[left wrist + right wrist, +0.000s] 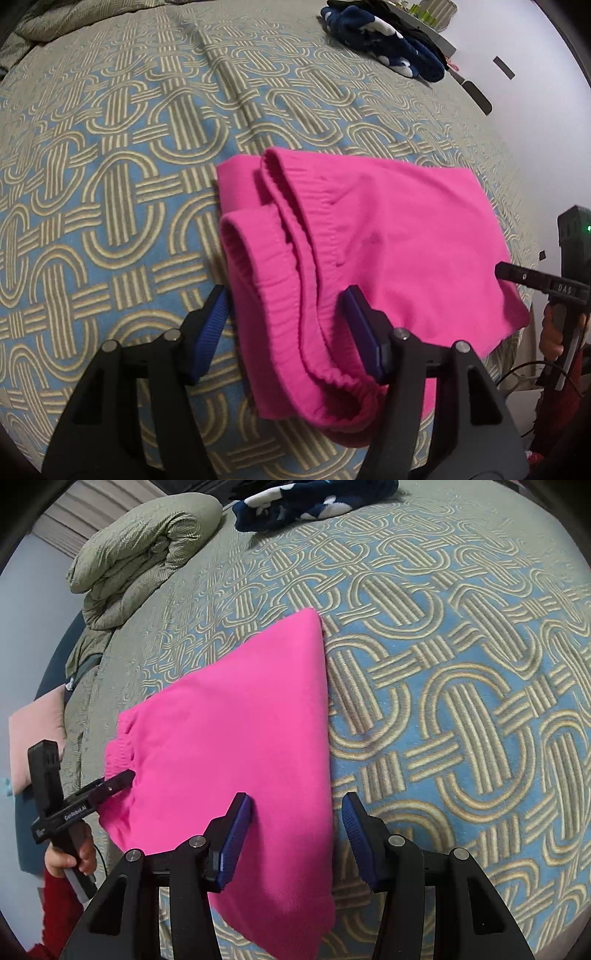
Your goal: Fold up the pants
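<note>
- Left gripper [286, 330]: jaws parted, straddling the elastic waistband end of the pink pants [369, 236]; pads not pressing the cloth.
- Pants lie folded flat on the patterned bedspread [110, 184], near its close edge.
- Right gripper [297, 840]: jaws apart over the pants' folded edge, gripping nothing.
- Far side: navy spotted garment [314, 498]; rolled green quilt [140, 550].

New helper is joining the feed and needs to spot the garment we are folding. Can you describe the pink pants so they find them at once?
Start with the bedspread, blue with looping tan bands. On its near part, between the two grippers, lie the pink pants, folded into a flat stack with the ribbed waistband at one end. They are plain bright pink, unlike the navy white-spotted garment at the far edge.
</note>
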A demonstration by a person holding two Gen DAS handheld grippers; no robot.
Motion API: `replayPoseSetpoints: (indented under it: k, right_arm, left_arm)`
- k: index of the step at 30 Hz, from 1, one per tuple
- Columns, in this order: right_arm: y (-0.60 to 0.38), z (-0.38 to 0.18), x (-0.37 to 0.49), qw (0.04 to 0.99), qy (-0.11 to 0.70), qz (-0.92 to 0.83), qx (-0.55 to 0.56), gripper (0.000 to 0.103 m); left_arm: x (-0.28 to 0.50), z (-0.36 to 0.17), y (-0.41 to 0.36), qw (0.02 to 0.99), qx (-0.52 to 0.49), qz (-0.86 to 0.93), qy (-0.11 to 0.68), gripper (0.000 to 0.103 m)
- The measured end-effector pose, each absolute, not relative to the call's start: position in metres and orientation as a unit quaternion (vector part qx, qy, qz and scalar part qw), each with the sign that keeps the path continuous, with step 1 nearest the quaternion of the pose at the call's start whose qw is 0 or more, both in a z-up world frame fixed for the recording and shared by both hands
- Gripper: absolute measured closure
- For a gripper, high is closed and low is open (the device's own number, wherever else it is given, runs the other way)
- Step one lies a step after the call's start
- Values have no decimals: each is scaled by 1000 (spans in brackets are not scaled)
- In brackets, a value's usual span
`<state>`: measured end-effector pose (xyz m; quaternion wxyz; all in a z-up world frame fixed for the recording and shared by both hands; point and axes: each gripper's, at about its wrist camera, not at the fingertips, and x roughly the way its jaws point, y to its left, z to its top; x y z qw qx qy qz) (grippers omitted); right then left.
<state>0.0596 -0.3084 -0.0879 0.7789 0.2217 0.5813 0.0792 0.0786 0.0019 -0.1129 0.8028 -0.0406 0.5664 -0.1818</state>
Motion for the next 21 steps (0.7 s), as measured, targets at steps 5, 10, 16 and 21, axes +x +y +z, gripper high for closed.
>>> replayPoseSetpoints:
  k: [5, 10, 16, 21]
  right_arm:
    - [-306, -89, 64, 777, 582, 83, 226, 50]
    - [-300, -92, 72, 776, 583, 90, 222, 49]
    - [-298, -98, 83, 776, 577, 97, 235, 52]
    - [-288, -79, 85, 794, 565, 96, 203, 89]
  left_arm:
    - [79, -113, -1, 804, -39, -184, 565, 38]
    - [81, -115, -9, 806, -21, -190, 561, 38]
    - [83, -112, -10, 807, -28, -208, 552, 70]
    - [79, -99, -22, 820, -10, -205, 534, 83]
